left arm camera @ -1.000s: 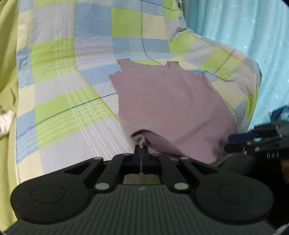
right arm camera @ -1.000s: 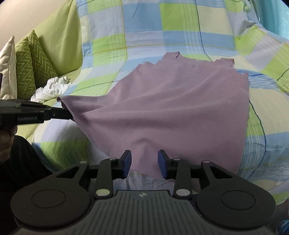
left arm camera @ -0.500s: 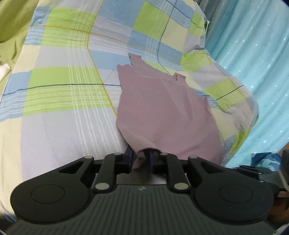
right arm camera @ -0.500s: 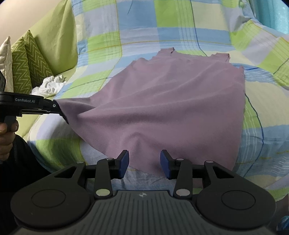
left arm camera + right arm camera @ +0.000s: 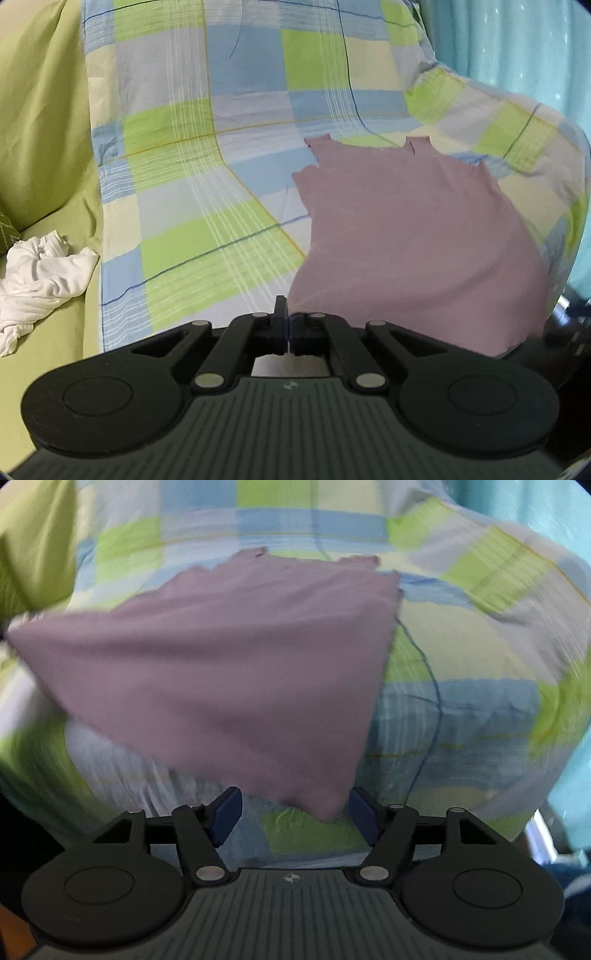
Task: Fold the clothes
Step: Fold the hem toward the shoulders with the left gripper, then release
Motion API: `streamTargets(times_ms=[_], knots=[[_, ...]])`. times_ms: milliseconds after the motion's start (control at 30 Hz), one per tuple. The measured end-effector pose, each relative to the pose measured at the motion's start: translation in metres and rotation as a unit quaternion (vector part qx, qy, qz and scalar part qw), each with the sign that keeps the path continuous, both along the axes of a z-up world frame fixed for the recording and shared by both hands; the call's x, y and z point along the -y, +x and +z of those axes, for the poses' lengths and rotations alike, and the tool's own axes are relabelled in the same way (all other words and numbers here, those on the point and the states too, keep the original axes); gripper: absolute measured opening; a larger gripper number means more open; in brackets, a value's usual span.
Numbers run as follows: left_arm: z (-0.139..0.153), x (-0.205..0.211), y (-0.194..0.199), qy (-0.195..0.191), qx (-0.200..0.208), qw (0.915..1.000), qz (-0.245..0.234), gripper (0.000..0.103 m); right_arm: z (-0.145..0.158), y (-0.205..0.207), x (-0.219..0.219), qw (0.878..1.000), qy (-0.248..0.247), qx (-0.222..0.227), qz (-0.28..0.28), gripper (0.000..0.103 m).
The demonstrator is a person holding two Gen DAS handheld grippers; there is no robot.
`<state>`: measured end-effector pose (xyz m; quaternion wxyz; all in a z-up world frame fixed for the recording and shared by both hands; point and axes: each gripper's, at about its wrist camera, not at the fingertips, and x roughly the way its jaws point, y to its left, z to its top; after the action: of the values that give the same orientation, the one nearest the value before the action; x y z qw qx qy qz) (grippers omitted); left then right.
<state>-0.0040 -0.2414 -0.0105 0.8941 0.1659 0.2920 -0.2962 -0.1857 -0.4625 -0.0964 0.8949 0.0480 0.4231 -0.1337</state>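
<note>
Your right gripper (image 5: 295, 814) gaped empty, top's (image 5: 229, 672) near hem corner dead between jaws; left gripper (image 5: 287, 328) pinched the opposite corner.

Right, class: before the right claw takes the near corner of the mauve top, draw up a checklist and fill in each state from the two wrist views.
1. Left claw shut on the mauve sleeveless top: ok, jaws closed at its lower left corner.
2. Right claw open: ok, jaws wide apart.
3. Top's near corner between the right claw's jaws: ok, though off centre.
4. Top spread on the checked sheet: ok, straps at the far end.
5. Right wrist view sharp: not ok, motion blur.
6. White crumpled garment apart from the top: ok.
</note>
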Motion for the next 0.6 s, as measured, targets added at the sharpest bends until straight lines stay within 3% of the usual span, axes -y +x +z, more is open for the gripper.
streamTargets(times_ms=[33,100,167,333,467,567,600], knots=[[0.003,0.003,-0.001,0.012,0.014,0.9998,-0.004,0.0,-0.004,0.002,-0.004,1.0,-0.015,-0.003,0.012,0.072],[0.006,0.016,-0.011,0.08,0.083,0.9931,-0.023,0.0,-0.011,0.006,-0.012,0.998,-0.044,-0.009,0.033,0.073],[0.008,0.023,-0.015,0.108,0.097,0.9888,-0.034,0.0,-0.02,0.008,-0.006,0.999,-0.038,-0.01,0.02,0.073],[0.006,0.027,-0.026,0.14,0.112,0.9823,-0.053,0.0,-0.032,-0.003,0.045,0.991,0.116,0.042,-0.053,0.072],[0.0,0.025,-0.02,0.141,0.091,0.9845,-0.052,0.0,-0.035,-0.008,0.068,0.983,0.159,0.067,-0.068,0.07],[-0.002,0.023,-0.017,0.145,0.085,0.9843,-0.055,0.0,-0.05,-0.008,0.09,0.974,0.2,0.079,-0.071,0.063],[-0.003,0.023,-0.016,0.147,0.085,0.9838,-0.057,0.0,-0.057,-0.009,0.099,0.968,0.225,0.089,-0.072,0.054]])
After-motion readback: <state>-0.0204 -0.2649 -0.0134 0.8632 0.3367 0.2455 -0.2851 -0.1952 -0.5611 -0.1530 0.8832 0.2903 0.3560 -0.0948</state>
